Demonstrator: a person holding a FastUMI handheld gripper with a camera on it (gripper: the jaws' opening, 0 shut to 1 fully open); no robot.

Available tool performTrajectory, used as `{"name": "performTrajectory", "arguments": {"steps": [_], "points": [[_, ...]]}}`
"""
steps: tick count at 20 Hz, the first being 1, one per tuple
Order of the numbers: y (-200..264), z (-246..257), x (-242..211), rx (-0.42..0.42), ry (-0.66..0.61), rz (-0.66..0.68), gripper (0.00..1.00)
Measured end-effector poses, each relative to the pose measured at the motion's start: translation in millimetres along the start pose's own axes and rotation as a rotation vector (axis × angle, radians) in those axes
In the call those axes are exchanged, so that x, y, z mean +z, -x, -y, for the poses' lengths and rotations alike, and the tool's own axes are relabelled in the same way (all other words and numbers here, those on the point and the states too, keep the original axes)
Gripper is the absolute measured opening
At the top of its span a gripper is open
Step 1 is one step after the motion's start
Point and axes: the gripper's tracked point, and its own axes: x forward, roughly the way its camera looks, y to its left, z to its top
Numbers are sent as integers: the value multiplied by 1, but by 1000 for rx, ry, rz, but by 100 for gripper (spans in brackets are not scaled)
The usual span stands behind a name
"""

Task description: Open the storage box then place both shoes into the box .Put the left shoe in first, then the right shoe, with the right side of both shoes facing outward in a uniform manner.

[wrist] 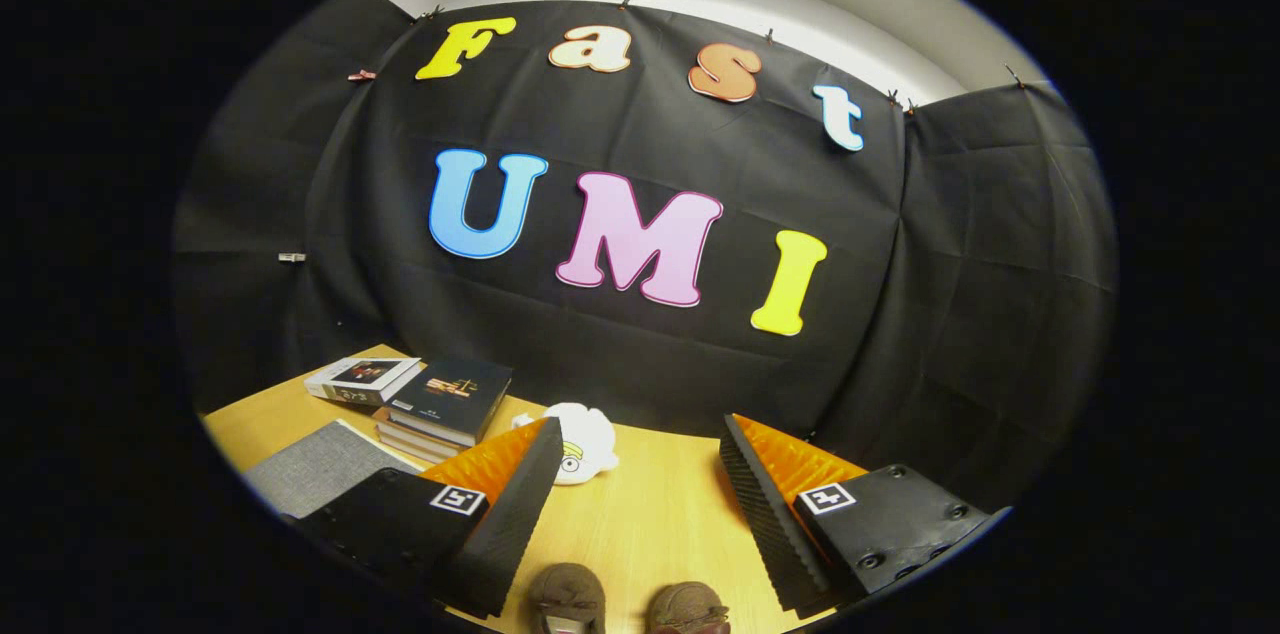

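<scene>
The pale wooden worktop (660, 514) carries everything, so it serves as the landmark. At its left near corner lies a flat grey fabric-covered slab (320, 464), possibly the lid or top of the storage box, though I cannot tell for sure. Behind that slab sits a stack of dark-covered books (445, 404), with a white-edged book (360, 379) beside them, further left on the worktop. Toward the back of the worktop, against the black cloth wall, rests a small white soft toy (585, 444).

The tongs (640, 504) hang over the worktop with their fingers spread wide apart, holding nothing; bare wood shows between them. Closest in, at the near edge of the worktop and just under the gap between the fingers, stand two small brown shoes (625, 604), side by side, only their toes showing.

By my reading the task has hardly begun: both shoes sit out on the worktop, no opened box is visible, and opening it, then loading the left shoe and the right, all remain.
</scene>
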Motion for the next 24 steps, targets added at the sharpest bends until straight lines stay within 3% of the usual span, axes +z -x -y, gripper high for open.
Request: {"name": "performTrajectory", "arguments": {"steps": [6,9,13,16,21,24], "points": [[-3,-38,-45,245,-94,-142,97],[5,-69,-69,436,-214,-220,97],[8,-87,-115,551,-328,-409,98],[24,-112,-137,690,-486,-515,98],[42,-133,-179,795,-639,-685,98],[50,-153,-190,848,-817,-810,98]]}}
